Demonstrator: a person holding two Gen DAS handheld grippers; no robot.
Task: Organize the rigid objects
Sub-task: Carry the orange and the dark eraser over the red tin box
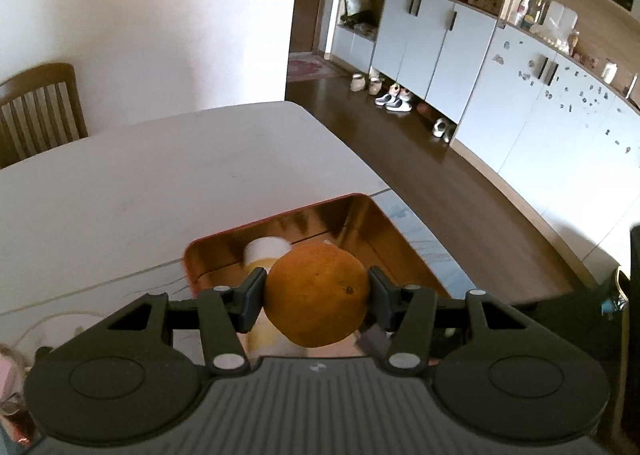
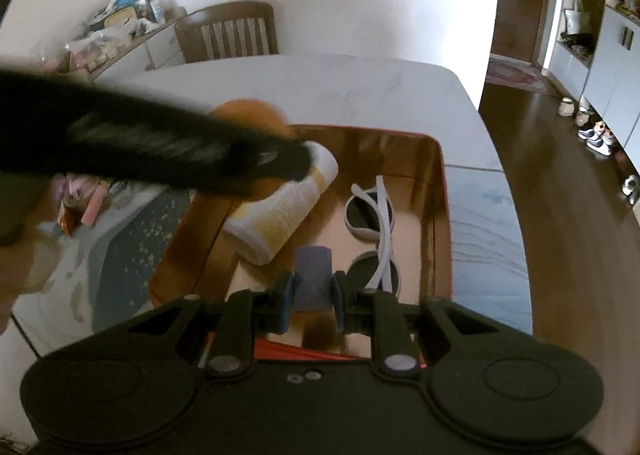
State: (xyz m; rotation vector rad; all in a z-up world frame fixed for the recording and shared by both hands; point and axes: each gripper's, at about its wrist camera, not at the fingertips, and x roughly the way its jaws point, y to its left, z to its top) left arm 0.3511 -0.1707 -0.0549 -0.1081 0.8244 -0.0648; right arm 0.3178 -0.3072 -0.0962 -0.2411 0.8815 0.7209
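**A:** Left gripper [image 1: 316,295] has its jaws pressed on either side of the orange [image 1: 318,295], carrying it over the near-left part of the copper tin [image 1: 400,239] on the table [image 1: 160,183]. What's the right one doing?

**B:** Right gripper [image 2: 312,291] is clamped on a small grey-blue block [image 2: 313,279], low over the tin's near end. I can't tell whether the block touches the floor of the tin.

**A:** So which drop comes first, do you reckon?

**B:** Probably the block, since the right hand is nearer the bottom. The orange hangs above the yellow-and-white cup [image 2: 280,211], which lies on its side with its long axis running from near-centre to the far-left corner. The white sunglasses [image 2: 374,227] fill the right side.

**A:** Then the orange needs bare floor, and that lies beyond the cup, toward the far wall

**B:** Agreed; released onto the cup, it would likely roll
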